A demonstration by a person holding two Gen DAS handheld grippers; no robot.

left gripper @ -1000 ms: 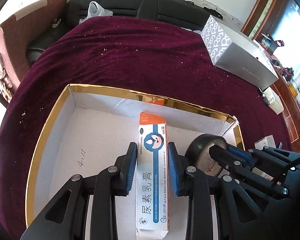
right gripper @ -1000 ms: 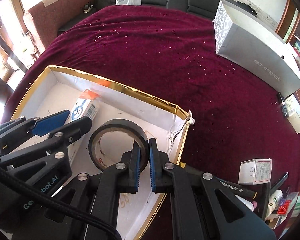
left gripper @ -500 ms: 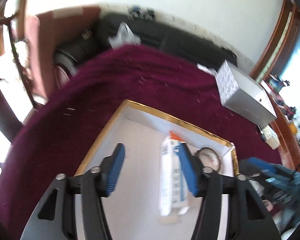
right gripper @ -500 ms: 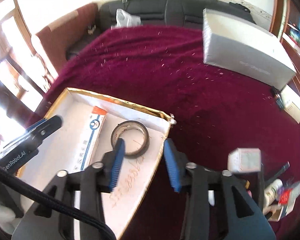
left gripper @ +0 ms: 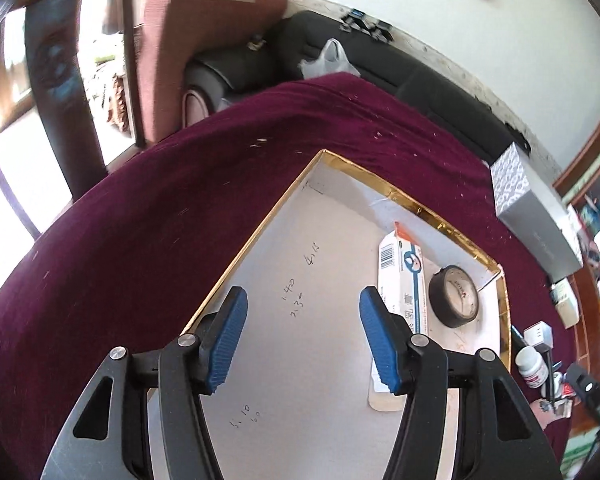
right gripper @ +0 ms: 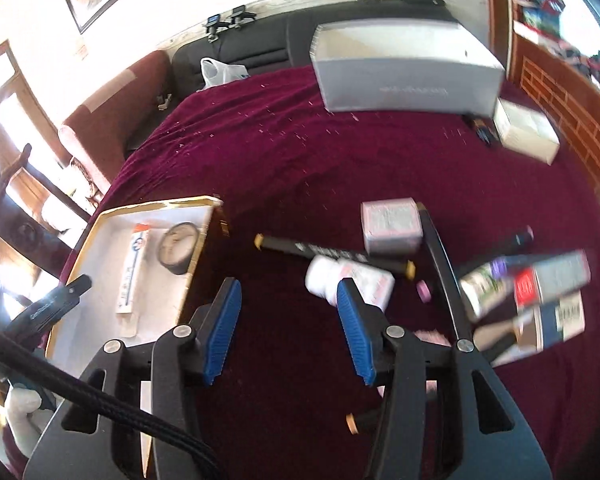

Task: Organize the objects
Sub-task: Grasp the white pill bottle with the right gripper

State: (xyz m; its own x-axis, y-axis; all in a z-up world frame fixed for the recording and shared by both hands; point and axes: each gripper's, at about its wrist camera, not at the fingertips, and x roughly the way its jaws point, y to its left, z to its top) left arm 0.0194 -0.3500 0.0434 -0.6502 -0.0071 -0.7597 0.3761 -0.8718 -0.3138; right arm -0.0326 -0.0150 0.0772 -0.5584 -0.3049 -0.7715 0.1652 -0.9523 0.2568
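1. Since a second ago I have let go of both things: my left gripper (left gripper: pixel 300 336) no longer clasps the ointment carton (left gripper: pixel 404 280), and my right gripper (right gripper: pixel 290 328) has come off the tape roll (right gripper: pixel 177 249) and swung out over the cloth.
2. My left gripper hangs over the bare floor of the gold-rimmed box (left gripper: pixel 260 232), jaws apart with nothing between them.
3. The ointment carton lies flat in the box, just right of my left gripper's right pad; the tape roll lies beside it, near the box's right corner.
4. My right gripper's jaws are opening, empty, above the maroon cloth (right gripper: pixel 284 152).
5. Right of it lie a white bottle (right gripper: pixel 348 278), a black pen (right gripper: pixel 332 252) and a small pink box (right gripper: pixel 392 224).
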